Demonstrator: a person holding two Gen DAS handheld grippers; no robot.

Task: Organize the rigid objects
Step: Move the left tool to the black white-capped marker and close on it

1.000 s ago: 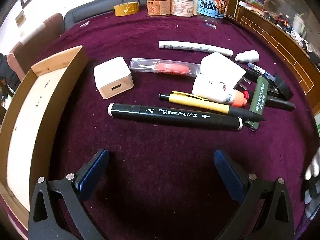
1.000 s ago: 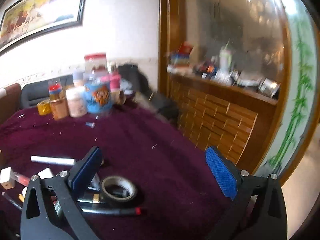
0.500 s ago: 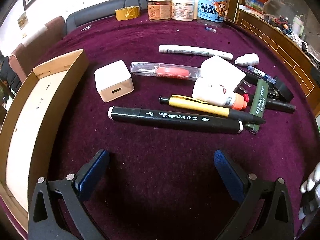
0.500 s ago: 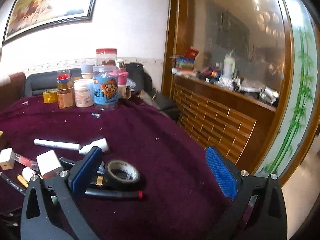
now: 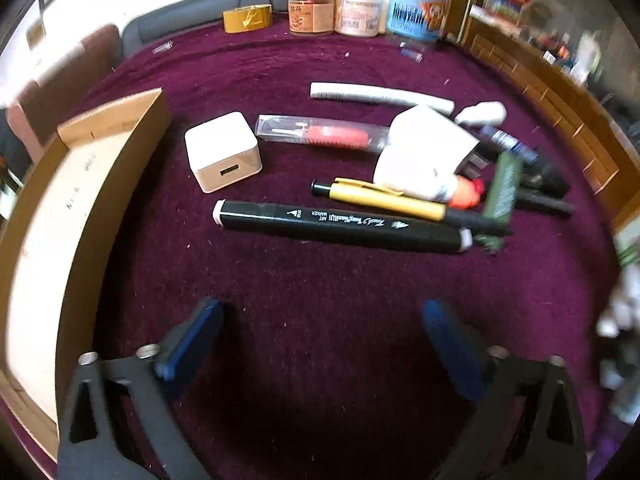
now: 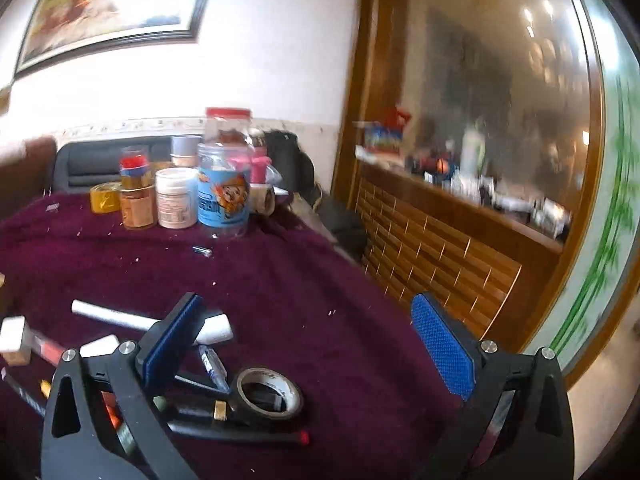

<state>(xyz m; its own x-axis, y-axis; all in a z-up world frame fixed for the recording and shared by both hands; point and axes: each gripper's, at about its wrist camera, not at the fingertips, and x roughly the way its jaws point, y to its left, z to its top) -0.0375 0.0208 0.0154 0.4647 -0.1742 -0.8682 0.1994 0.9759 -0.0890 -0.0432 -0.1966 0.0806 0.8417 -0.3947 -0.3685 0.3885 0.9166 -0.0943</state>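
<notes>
On the purple cloth lie a black art marker (image 5: 340, 226), a yellow pen (image 5: 388, 198), a white cube charger (image 5: 222, 150), a clear case with a red tool (image 5: 322, 134), a white tube (image 5: 380, 96), a white bottle with an orange cap (image 5: 424, 160) and a green stick (image 5: 502, 192). My left gripper (image 5: 320, 336) hovers just short of the marker; its jaws are closing with nothing between them. My right gripper (image 6: 306, 340) stands open over the table's right side, above a black tape roll (image 6: 268, 394) and a small syringe (image 6: 212, 364).
An open cardboard box (image 5: 60, 216) stands at the left edge. Jars (image 5: 352, 8) and a gold tape roll (image 5: 248, 19) line the far edge. A wooden counter (image 6: 460, 240) runs along the right. A white-gloved hand (image 5: 620, 320) shows at the right.
The left gripper's pads have drawn slightly inward and its view has tilted a little. The right view has swung left, bringing the tape roll and jars closer to centre.
</notes>
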